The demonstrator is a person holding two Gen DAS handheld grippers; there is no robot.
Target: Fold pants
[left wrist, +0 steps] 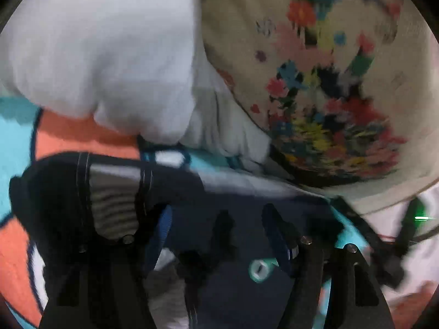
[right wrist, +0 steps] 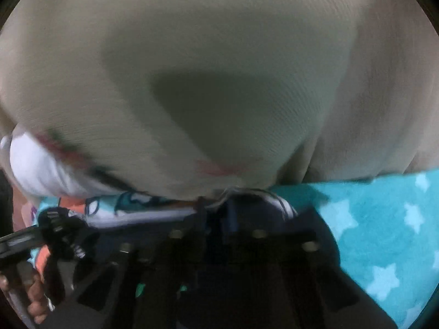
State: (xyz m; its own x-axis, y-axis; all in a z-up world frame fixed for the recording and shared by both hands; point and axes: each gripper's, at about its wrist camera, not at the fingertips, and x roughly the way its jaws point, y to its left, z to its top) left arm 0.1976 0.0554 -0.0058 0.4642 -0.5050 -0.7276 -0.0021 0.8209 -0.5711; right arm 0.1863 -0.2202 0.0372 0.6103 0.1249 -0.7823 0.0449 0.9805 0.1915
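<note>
The dark navy pants (left wrist: 236, 235) lie under my left gripper (left wrist: 216, 227), with a striped inner waistband (left wrist: 115, 208) at the left. The left jaws stand apart, blue pads on either side of the dark cloth; the view is blurred. In the right wrist view the pants (right wrist: 247, 219) bunch up between the fingers of my right gripper (right wrist: 219, 219), which looks closed on the dark cloth. The left gripper (right wrist: 55, 235) and the hand holding it show at the lower left there.
A person in a cream shirt with a floral print (left wrist: 329, 87) and white cloth (left wrist: 96, 54) stands very close ahead. The pants rest on a turquoise blanket with stars (right wrist: 384, 233) and orange patches (left wrist: 76, 137).
</note>
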